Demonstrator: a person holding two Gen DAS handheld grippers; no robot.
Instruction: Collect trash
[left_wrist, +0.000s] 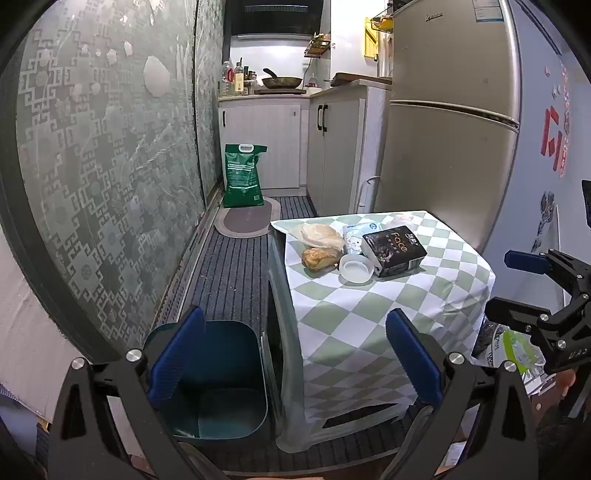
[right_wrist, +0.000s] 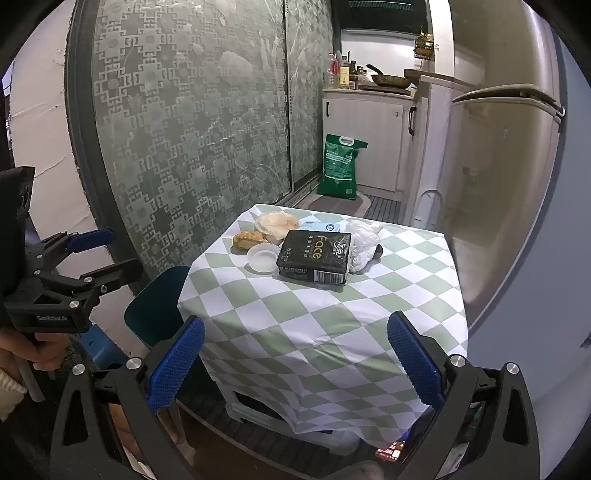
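patterned glass door (left_wrist: 110, 166), fridge (left_wrist: 450, 110), striped carpet (left_wrist: 229, 273)

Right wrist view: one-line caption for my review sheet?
Open right hand-held gripper faces checkered table holding black tissue pack, bread, white dish.

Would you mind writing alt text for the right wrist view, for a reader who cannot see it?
The open right gripper points down at a small table with a green-and-white checked cloth, holding nothing. On the cloth sit a black tissue pack, a white lid, bagged bread and a crumpled plastic bag. The left gripper hangs open at left, above a dark teal bin.
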